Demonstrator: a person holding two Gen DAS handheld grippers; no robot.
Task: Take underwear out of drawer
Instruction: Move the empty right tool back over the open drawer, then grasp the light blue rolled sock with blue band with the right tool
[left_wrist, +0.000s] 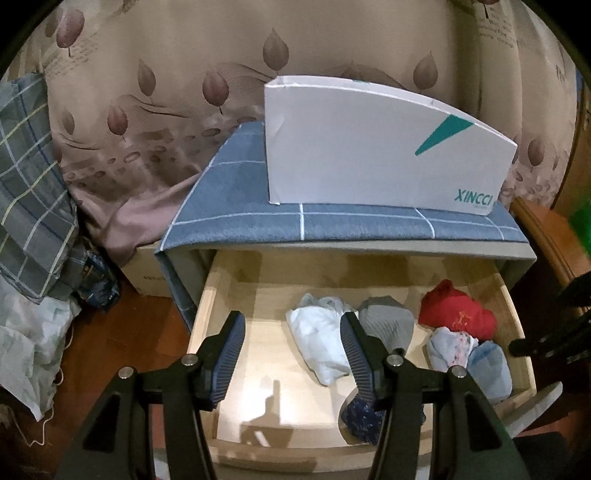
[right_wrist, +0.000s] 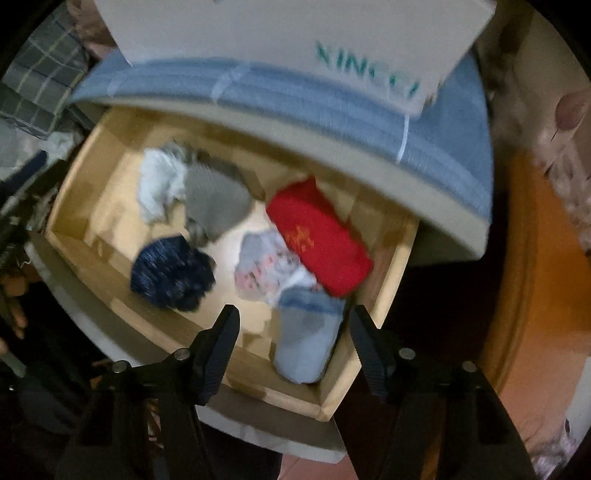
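The white box (left_wrist: 369, 147) atop the cabinet reads "XINCCI" in teal at its four o'clock corner; below it the open wooden drawer (left_wrist: 207, 314) holds rolled underwear, left to right: a white roll (left_wrist: 317, 339), a grey roll (left_wrist: 388, 321), a red roll (left_wrist: 454, 310) and a pale blue roll (left_wrist: 487, 365), with a navy roll (right_wrist: 173, 273) at seven o'clock; the left gripper (left_wrist: 291, 350) hangs wide and empty; the right gripper (right_wrist: 293, 350) spreads wide above the pale blue roll, gripping nothing.
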